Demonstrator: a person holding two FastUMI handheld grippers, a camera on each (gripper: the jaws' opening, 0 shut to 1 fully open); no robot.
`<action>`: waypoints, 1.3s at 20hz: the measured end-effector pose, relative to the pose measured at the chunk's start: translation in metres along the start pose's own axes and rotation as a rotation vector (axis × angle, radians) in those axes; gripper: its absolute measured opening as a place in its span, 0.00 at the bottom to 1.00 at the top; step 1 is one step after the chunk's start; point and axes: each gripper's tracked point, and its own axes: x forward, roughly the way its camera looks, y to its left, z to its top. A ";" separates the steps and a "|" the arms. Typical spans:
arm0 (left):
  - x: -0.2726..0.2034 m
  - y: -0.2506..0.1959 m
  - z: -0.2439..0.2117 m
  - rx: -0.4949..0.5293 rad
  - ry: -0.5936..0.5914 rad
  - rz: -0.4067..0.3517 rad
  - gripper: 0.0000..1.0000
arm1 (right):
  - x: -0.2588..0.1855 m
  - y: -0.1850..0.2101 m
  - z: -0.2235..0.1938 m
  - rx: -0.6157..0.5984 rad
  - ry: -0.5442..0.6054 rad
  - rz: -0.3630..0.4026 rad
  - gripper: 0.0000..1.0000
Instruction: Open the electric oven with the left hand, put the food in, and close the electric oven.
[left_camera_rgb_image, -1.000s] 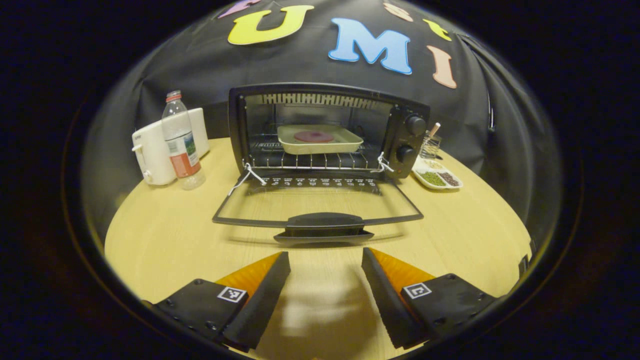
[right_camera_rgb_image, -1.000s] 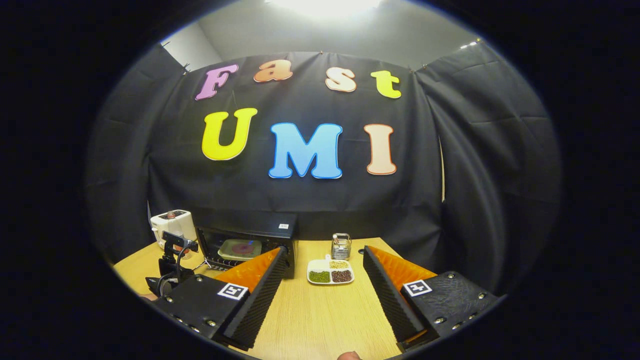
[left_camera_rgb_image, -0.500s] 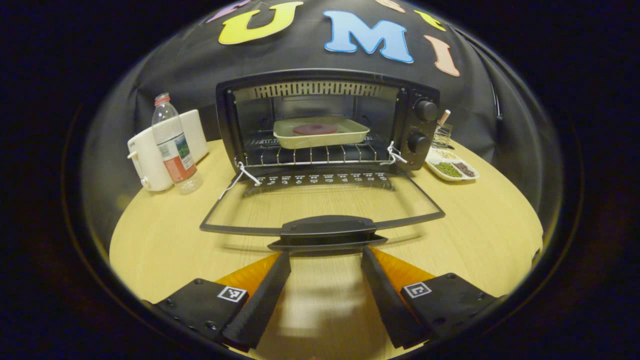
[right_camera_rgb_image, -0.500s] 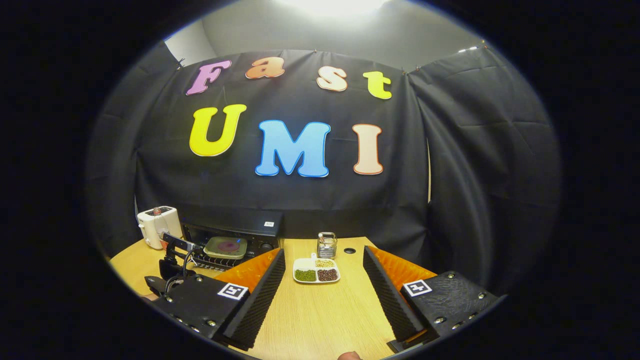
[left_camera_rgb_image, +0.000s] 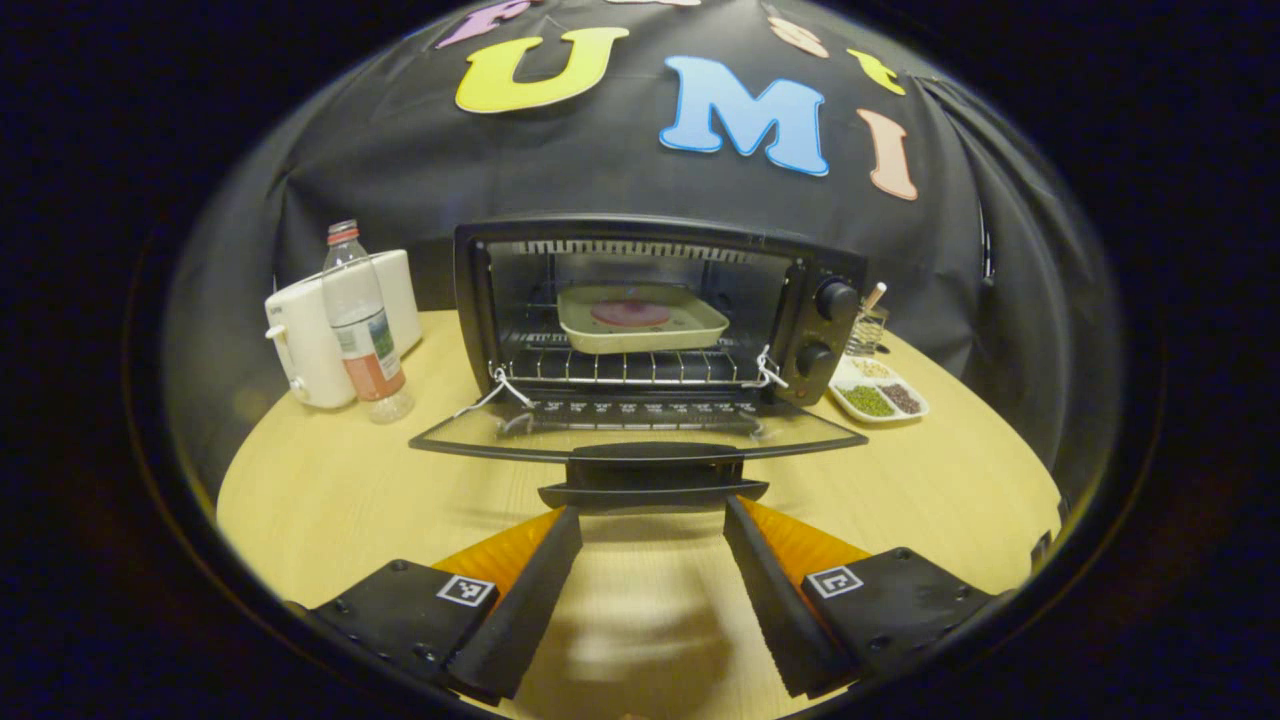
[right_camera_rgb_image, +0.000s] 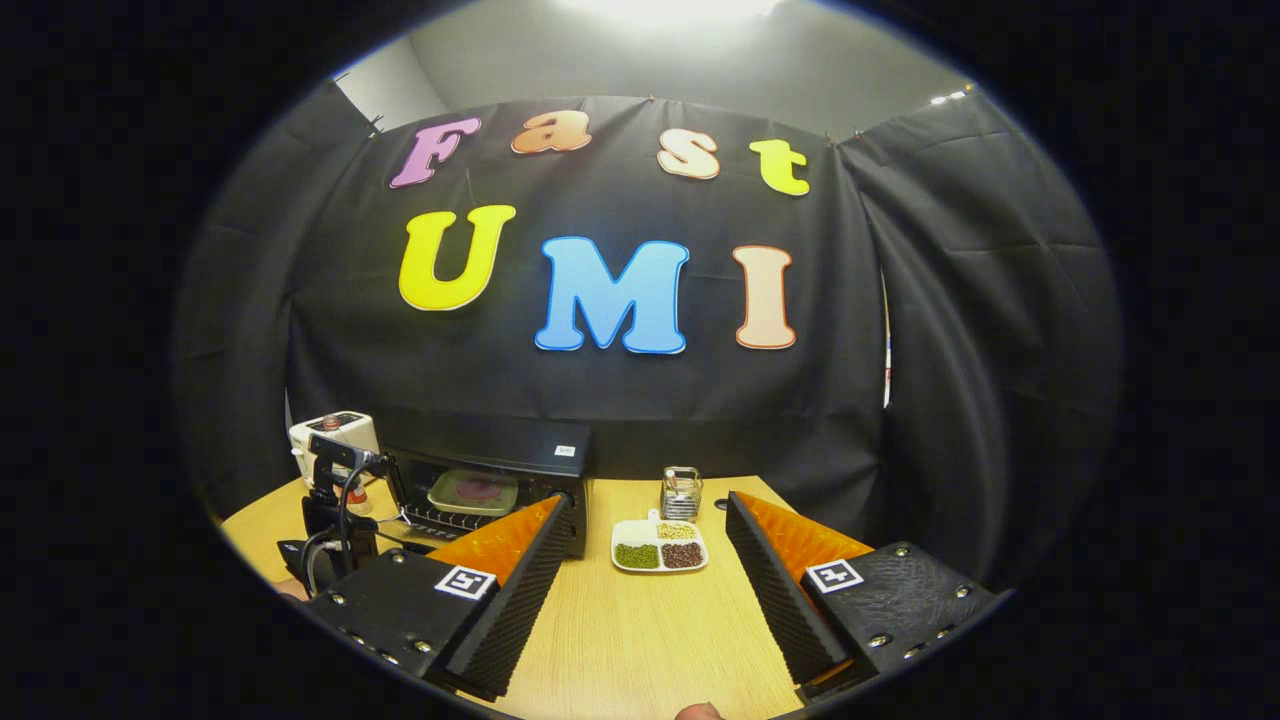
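Note:
The black electric oven (left_camera_rgb_image: 655, 300) stands open at the back of the round wooden table (left_camera_rgb_image: 330, 490). Its glass door (left_camera_rgb_image: 640, 425) hangs down forward and looks almost edge-on. A pale tray (left_camera_rgb_image: 640, 320) with a round reddish piece of food (left_camera_rgb_image: 630, 312) rests on the rack inside. My left gripper (left_camera_rgb_image: 652, 508) is open, its fingertips just below and in front of the door handle (left_camera_rgb_image: 650, 470), one at each end; whether they touch it I cannot tell. My right gripper (right_camera_rgb_image: 648, 500) is open and holds nothing, raised above the table right of the oven (right_camera_rgb_image: 500, 475).
A white appliance (left_camera_rgb_image: 305, 330) and a water bottle (left_camera_rgb_image: 362, 320) stand left of the oven. A divided dish of beans (left_camera_rgb_image: 878, 392) and a small holder (left_camera_rgb_image: 865, 325) sit at its right. In the right gripper view, the left gripper's body with cables (right_camera_rgb_image: 335, 500) is beside the oven.
My left gripper came forward up to the door handle and now sits lower, so the door looks flatter, nearly edge-on. The right gripper view only shifted slightly.

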 end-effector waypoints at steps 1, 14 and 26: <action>-0.002 0.000 0.002 0.000 -0.008 -0.008 1.00 | 0.001 0.002 -0.001 -0.001 0.003 0.006 0.97; 0.002 0.001 0.098 0.088 -0.190 -0.034 0.97 | 0.005 0.004 0.001 -0.008 -0.001 -0.015 0.97; -0.133 -0.037 0.213 0.076 -0.512 -0.011 0.98 | -0.022 -0.024 0.031 0.023 -0.108 0.018 0.97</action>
